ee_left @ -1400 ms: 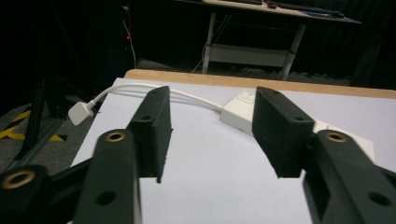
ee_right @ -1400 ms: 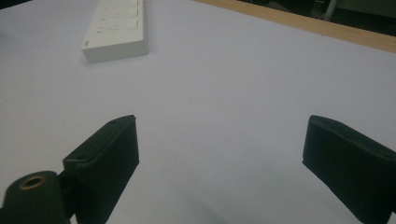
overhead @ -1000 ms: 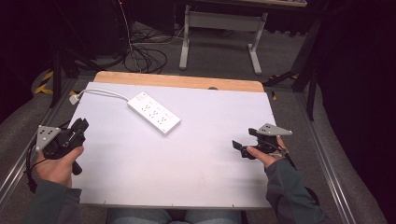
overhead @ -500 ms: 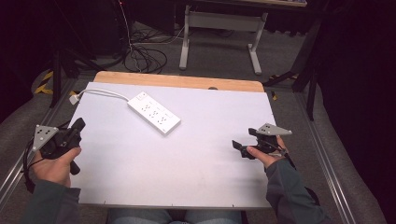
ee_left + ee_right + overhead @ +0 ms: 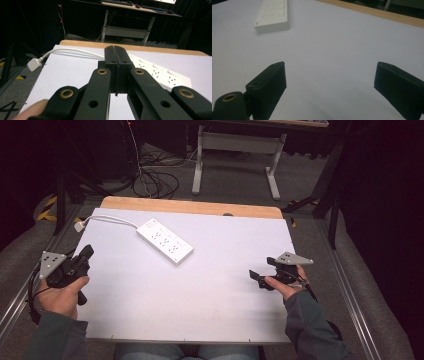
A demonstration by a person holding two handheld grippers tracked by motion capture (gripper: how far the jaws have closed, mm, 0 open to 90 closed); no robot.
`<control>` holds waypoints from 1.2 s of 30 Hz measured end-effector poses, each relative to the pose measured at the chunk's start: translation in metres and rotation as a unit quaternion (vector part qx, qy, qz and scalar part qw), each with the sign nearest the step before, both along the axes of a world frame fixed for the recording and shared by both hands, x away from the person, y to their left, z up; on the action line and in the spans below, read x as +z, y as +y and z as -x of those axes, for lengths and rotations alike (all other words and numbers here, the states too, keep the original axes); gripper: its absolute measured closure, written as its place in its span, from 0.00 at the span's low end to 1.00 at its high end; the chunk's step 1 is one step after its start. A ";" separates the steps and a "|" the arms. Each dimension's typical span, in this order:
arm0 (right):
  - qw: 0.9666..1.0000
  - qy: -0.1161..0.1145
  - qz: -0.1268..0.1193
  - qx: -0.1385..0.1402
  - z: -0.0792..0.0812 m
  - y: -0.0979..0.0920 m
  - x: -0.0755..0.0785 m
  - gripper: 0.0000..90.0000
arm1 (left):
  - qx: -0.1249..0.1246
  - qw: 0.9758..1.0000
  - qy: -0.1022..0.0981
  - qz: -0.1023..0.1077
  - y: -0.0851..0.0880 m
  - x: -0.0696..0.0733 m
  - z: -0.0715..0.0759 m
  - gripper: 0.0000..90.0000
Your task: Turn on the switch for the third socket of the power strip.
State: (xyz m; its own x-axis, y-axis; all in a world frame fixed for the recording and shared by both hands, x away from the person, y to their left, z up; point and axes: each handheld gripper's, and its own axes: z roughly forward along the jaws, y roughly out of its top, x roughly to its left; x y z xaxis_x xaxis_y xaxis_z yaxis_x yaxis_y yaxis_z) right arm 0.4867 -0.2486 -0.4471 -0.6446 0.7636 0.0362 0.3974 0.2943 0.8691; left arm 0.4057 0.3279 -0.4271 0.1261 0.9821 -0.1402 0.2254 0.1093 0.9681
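A white power strip [image 5: 165, 240] lies flat on the white table top [image 5: 200, 290], towards the far left. Its white cable [image 5: 107, 219] runs left to a plug [image 5: 79, 226] at the table's edge. My left gripper [image 5: 86, 254] hovers at the left edge, pointing towards the strip [image 5: 160, 72]. Its jaws are pressed together [image 5: 116, 53] with nothing between them. My right gripper [image 5: 256, 276] rests low at the right side. It is open [image 5: 331, 68] over bare table, and the strip [image 5: 273, 15] lies far ahead of it.
A wooden strip [image 5: 190, 207] borders the table's far edge. Beyond it are a desk frame [image 5: 235, 150] and loose cables on the floor [image 5: 155, 182]. Metal rails [image 5: 350, 285] run along both sides of the table.
The left hand has wavered slightly at the table's left edge. The right gripper and the power strip have stayed put.
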 end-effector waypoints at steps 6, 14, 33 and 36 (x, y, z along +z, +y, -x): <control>1.000 0.000 -0.001 0.000 0.000 0.000 0.000 0.12 | -0.006 1.000 0.000 -0.006 -0.005 0.001 -0.003 1.00; 1.000 -0.001 0.000 -0.001 0.000 -0.001 0.000 0.12 | -0.020 1.000 0.003 -0.022 -0.016 0.003 -0.012 1.00; 1.000 -0.003 0.000 -0.004 0.001 -0.002 0.000 0.12 | -0.041 0.998 0.011 -0.041 -0.035 0.005 -0.030 1.00; 1.000 -0.004 0.001 -0.004 0.000 -0.002 0.000 0.12 | -0.045 0.998 0.012 -0.042 -0.037 0.004 -0.033 1.00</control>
State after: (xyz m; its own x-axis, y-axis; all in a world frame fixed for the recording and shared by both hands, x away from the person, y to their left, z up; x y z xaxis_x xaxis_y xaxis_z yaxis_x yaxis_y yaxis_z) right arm 0.4865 -0.2502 -0.4469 -0.6395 0.7683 0.0297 0.3926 0.2930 0.8718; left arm 0.4386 0.2907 -0.4227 0.2110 0.9755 -0.0617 0.2547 0.0061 0.9670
